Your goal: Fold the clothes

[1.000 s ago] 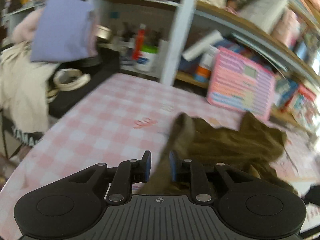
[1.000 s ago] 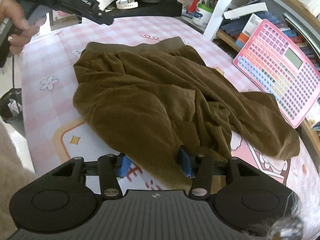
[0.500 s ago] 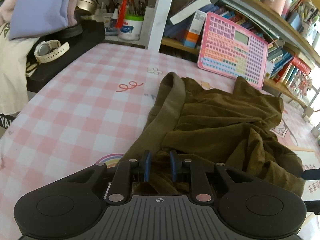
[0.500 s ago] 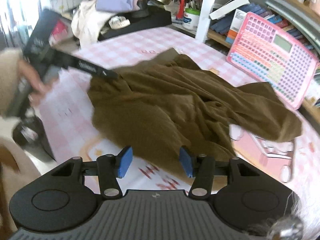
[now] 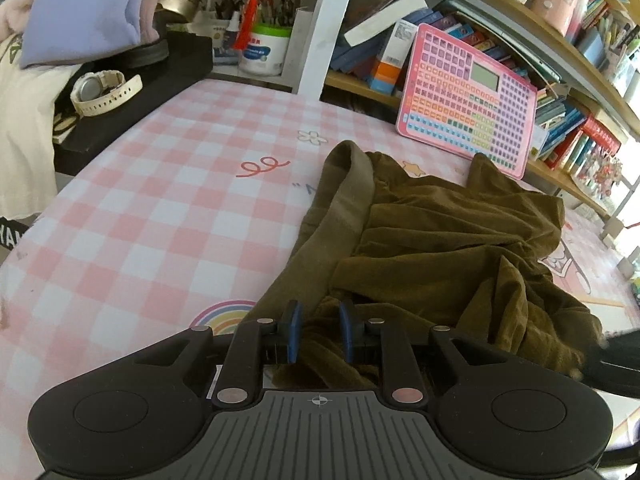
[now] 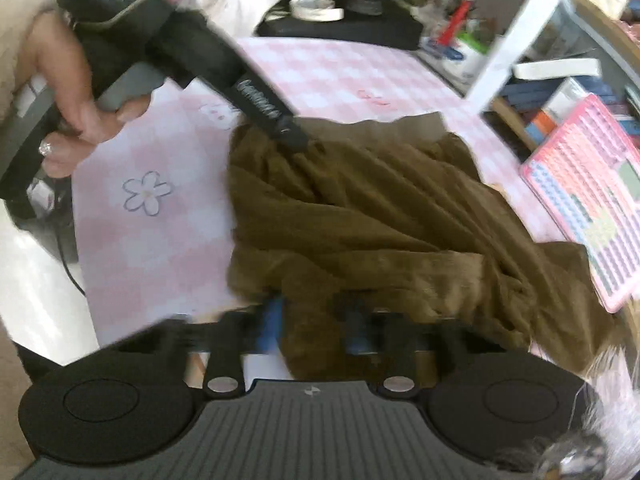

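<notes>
An olive-brown garment [image 5: 440, 240] with an elastic waistband [image 5: 348, 200] lies crumpled on the pink checked tablecloth [image 5: 160, 208]. My left gripper [image 5: 320, 320] is shut on a bunch of its fabric near the waistband's near end. In the right wrist view the left gripper [image 6: 294, 140] comes in from the upper left, held by a hand [image 6: 76, 92], its tip on the waistband corner. My right gripper [image 6: 314, 322] is at the garment's near edge [image 6: 312, 344]. Its jaws are closing, with a fold of brown fabric filling the gap. This view is blurred.
A pink toy keypad [image 5: 468, 120] leans against the bookshelves [image 5: 560, 80] behind the garment. A white post [image 5: 320, 20] stands at the table's back. At the left are a black box with a white watch [image 5: 104, 88], a pen tub [image 5: 264, 48] and folded lilac cloth [image 5: 88, 0].
The right gripper's jaws have narrowed onto the garment's near edge, and its view has swung toward the left hand. The left gripper has sunk slightly, still gripping the fabric.
</notes>
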The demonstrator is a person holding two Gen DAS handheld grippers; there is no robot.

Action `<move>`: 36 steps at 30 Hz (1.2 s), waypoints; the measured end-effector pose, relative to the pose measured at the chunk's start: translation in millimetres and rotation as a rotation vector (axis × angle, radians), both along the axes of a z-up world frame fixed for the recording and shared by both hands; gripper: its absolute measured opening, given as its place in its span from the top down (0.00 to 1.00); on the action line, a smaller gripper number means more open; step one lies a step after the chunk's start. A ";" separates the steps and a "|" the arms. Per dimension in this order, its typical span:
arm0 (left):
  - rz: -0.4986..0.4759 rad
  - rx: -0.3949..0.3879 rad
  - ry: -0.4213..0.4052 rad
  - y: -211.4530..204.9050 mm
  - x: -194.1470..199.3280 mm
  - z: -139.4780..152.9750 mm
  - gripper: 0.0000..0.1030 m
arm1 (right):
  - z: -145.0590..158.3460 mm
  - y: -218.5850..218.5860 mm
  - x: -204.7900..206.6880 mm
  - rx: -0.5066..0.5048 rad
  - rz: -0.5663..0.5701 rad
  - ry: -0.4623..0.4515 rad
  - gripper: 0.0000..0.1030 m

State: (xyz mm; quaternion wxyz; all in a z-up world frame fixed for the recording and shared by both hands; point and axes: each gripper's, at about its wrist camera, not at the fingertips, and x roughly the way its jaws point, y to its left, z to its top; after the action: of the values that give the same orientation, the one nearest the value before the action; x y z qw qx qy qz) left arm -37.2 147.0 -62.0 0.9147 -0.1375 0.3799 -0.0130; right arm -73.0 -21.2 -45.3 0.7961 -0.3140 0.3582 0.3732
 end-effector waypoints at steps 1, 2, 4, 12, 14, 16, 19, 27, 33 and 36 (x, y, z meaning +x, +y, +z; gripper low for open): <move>-0.004 -0.005 0.002 1.5 0.1 0.0 0.79 | 11.7 -14.7 3.1 0.069 -0.046 0.052 0.89; -0.008 -0.010 0.003 3.0 0.1 0.0 0.79 | 24.5 -38.0 4.1 0.135 -0.118 0.066 0.90; -0.015 -0.016 0.004 5.0 -0.8 -0.2 0.79 | 50.2 -84.9 6.0 0.267 -0.263 0.093 0.90; -0.041 -0.047 0.001 10.2 -3.9 2.1 0.79 | 46.3 -306.4 -5.2 0.356 -1.226 0.016 0.87; -0.035 -0.056 -0.003 14.3 -7.1 6.6 0.75 | 39.5 -326.4 -12.8 0.368 -1.340 0.033 0.87; -0.008 -0.067 -0.012 21.3 -13.4 11.6 0.69 | 36.6 -336.3 -23.2 0.477 -1.384 0.085 0.76; 0.058 -0.122 0.004 36.9 -21.5 12.5 0.69 | 24.0 -346.6 -30.4 0.686 -1.438 0.233 0.58; 0.184 -0.282 0.100 56.3 -24.0 -2.7 0.53 | 32.3 -280.5 -29.3 0.412 -1.129 0.206 0.40; 0.174 -0.232 0.110 40.8 -8.3 -8.7 0.54 | 37.1 -220.7 -18.3 0.290 -0.797 0.167 0.36; 0.175 -0.213 0.110 34.3 -2.0 -9.4 0.67 | 21.7 -197.2 -4.6 0.239 -0.735 0.178 0.49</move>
State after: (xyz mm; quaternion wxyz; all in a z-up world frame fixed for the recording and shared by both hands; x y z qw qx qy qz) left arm -39.3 181.3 -71.4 0.8704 -0.2668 0.4125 0.0341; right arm -77.6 -218.4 -23.6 0.8734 -0.0362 0.4683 0.1284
